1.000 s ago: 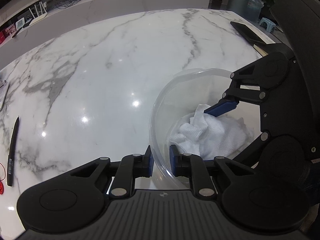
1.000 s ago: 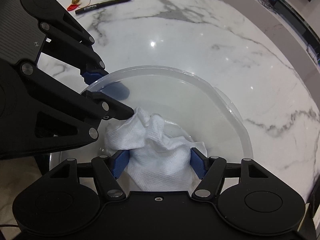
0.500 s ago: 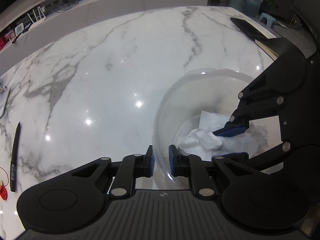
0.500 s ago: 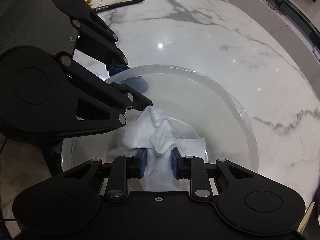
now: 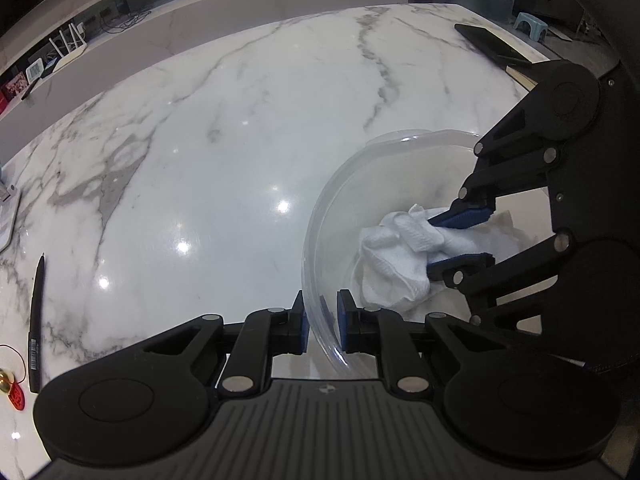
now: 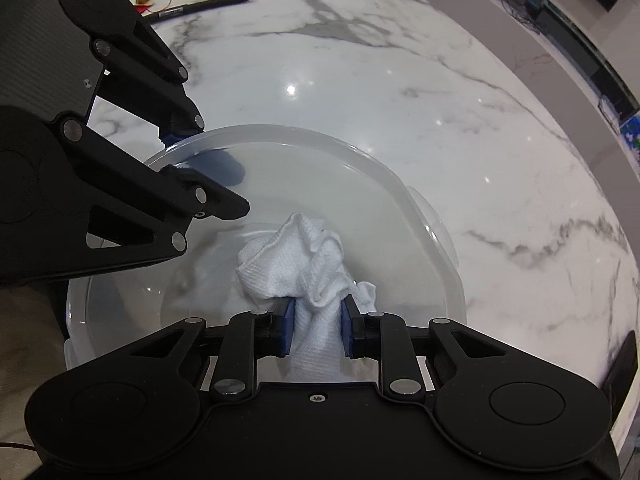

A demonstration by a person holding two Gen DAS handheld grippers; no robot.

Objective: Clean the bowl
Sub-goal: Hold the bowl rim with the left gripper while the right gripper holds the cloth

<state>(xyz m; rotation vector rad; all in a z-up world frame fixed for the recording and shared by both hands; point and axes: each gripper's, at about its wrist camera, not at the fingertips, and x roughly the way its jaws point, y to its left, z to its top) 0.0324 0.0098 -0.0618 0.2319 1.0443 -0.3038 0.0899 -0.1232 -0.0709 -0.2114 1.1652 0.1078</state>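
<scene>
Left wrist view: the clear plastic bowl (image 5: 344,208) sits on the marble table (image 5: 240,140) at four o'clock, a crumpled white cloth (image 5: 400,256) inside. The left gripper (image 5: 322,324) is clenched on the bowl's near rim; the right gripper (image 5: 448,240) grasps the cloth. A black pen (image 5: 36,320) lies at eight o'clock.

Right wrist view: the bowl (image 6: 400,208) fills the centre. The right gripper (image 6: 316,328) pinches the cloth (image 6: 296,264) at six o'clock; the left gripper (image 6: 188,152) clamps the rim at ten o'clock, the pen (image 6: 204,4) beyond.
</scene>
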